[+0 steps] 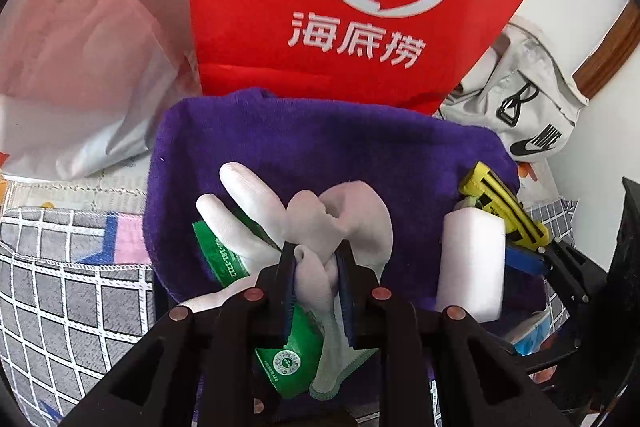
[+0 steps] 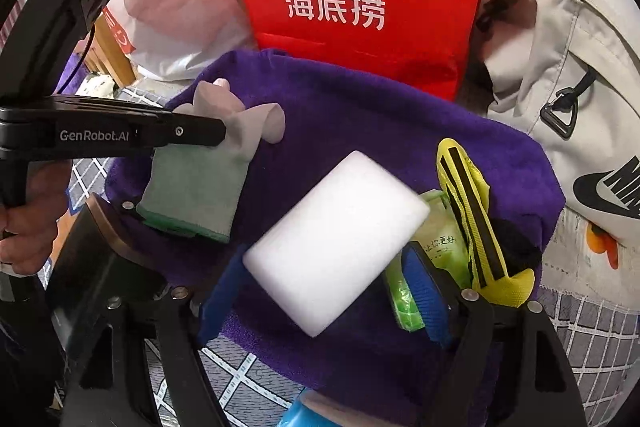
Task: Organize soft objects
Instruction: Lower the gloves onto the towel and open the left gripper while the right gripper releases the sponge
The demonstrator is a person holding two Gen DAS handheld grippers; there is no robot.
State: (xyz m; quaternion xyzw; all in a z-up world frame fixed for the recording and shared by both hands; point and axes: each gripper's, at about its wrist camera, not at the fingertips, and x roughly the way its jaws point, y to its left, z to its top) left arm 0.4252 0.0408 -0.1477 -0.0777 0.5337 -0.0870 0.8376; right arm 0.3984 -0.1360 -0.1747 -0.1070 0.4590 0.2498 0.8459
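Note:
My left gripper point(image 1: 314, 267) is shut on a white work glove point(image 1: 320, 227) with a green cuff, held above a purple towel point(image 1: 320, 147). A second white glove point(image 1: 236, 223) with a green label lies under it on the towel. In the right wrist view the left gripper point(image 2: 224, 137) holds the glove point(image 2: 208, 171) at the left. My right gripper point(image 2: 324, 291) has wide-apart blue pads, and a white sponge block point(image 2: 336, 239) sits between them, blurred; whether the pads touch it I cannot tell. The sponge also shows in the left wrist view point(image 1: 472, 259).
A red bag point(image 1: 340, 7) with a white logo stands behind the towel. A yellow and black item point(image 2: 476, 211) and a green packet point(image 2: 436, 247) lie at the towel's right. A grey Nike bag point(image 2: 560, 99) is at the right, a white plastic bag point(image 1: 80, 67) at the left, a checked bedsheet point(image 1: 60, 287) below.

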